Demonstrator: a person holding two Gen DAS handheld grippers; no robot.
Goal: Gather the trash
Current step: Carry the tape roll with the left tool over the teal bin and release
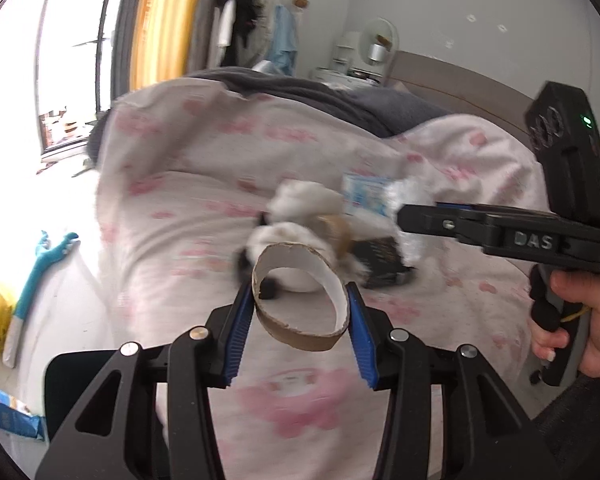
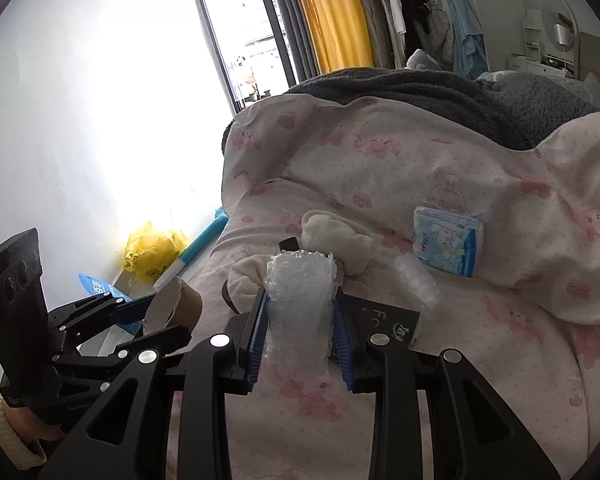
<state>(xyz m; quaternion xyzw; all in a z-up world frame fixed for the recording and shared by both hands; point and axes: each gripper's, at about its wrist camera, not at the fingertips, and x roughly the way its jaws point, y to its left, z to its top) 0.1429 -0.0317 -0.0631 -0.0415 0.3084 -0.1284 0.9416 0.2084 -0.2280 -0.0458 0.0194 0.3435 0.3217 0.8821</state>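
Above the pink bedspread (image 2: pixel 380 168), the left gripper (image 1: pixel 300 312) clamped a cardboard ring (image 1: pixel 300 292) and the right gripper (image 2: pixel 300 332) squeezed crumpled bubble wrap (image 2: pixel 300 296), both apparently lifted for disposal.

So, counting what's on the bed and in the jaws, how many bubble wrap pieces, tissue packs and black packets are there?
Bubble wrap: 2 (held bubble wrap, loose bubble wrap)
Tissue pack: 1
Black packet: 1
Total: 4
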